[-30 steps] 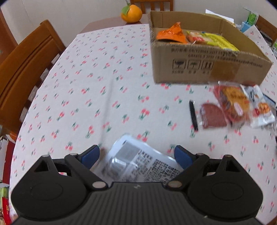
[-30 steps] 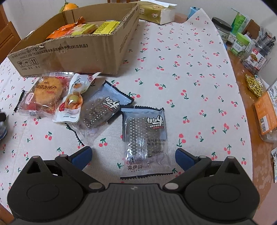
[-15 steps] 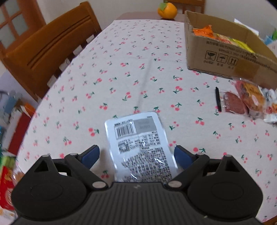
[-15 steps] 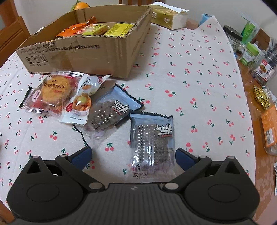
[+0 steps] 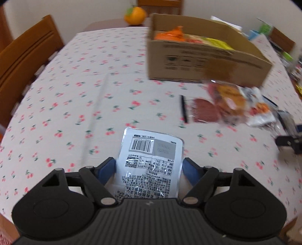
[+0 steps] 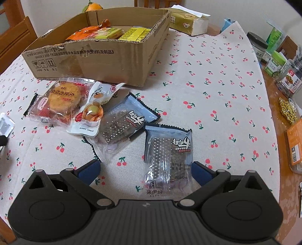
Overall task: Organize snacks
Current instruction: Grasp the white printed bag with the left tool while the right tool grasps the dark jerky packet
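Observation:
A white snack packet (image 5: pixel 151 162) lies label side up on the cherry-print tablecloth (image 5: pixel 85 94), between the fingers of my left gripper (image 5: pixel 149 167). The jaws are closing and the blue pads (image 5: pixel 107 169) stand right at its side edges, while the packet stays flat. My right gripper (image 6: pixel 144 171) is open over a grey jerky packet (image 6: pixel 166 156), which lies closer to the right finger. A second jerky packet (image 6: pixel 122 124), a white egg snack (image 6: pixel 90 115) and a red cake packet (image 6: pixel 60 99) lie in front of the cardboard box (image 6: pixel 94 60), which holds orange and yellow snacks.
Wooden chairs (image 5: pixel 24 62) stand along the left side and an orange (image 5: pixel 135 15) sits behind the box. A tissue pack (image 6: pixel 188 22), jars and bottles (image 6: pixel 273 56) and an orange carton (image 6: pixel 294 143) crowd the right edge of the table.
The left gripper's jaws have narrowed around the white packet, and its view has swung right toward the box. The right gripper has barely moved.

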`<state>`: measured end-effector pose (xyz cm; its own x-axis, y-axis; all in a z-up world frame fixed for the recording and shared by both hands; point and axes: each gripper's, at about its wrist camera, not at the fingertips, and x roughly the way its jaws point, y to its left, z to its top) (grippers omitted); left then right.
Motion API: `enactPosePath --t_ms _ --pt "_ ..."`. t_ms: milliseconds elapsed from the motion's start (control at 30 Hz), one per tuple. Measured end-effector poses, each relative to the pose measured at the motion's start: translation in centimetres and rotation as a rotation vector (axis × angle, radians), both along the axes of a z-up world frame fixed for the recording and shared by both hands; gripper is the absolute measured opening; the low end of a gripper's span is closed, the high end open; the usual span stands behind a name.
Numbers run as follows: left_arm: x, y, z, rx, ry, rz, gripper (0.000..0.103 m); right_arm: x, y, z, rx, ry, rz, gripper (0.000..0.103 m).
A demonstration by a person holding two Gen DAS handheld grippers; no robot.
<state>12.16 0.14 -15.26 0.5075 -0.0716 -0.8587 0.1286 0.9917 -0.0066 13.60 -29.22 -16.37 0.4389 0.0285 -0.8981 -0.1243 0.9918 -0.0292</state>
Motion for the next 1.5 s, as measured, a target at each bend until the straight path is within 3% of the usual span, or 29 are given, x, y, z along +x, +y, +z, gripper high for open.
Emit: enactPosePath --t_ms 300,600,800,1033,1100,1267,1500 --pt "-1.7 0.2 0.1 0.022 0.023 -0.107 0.086 -0.4 -0.3 0.0 0.003 -0.01 0.064 0.103" --pt "-1.6 0.1 0.0 0.016 0.024 -0.151 0.084 -0.4 -0.6 0.0 0.007 -0.03 0.074 0.102" --pt "-1.5 0.1 0.1 0.019 0.026 -0.192 0.074 -0.4 -0.8 0.4 0.005 -0.052 0.039 0.088" --pt "-1.4 0.0 0.0 0.021 0.037 -0.214 0.074 -0.1 -1.1 0.9 0.0 -0.074 0.002 0.055" --pt "-1.3 0.1 0.0 0.016 0.037 -0.214 0.074 0.0 -1.1 1.0 0.001 -0.07 -0.005 0.052" --pt "-1.2 0.3 0.1 0.017 0.045 -0.207 0.074 0.1 -1.1 0.9 -0.001 -0.061 0.001 0.055" --pt "-1.3 0.2 -0.3 0.024 0.041 -0.21 0.081 0.2 -1.6 0.7 -0.001 -0.072 0.016 0.071"
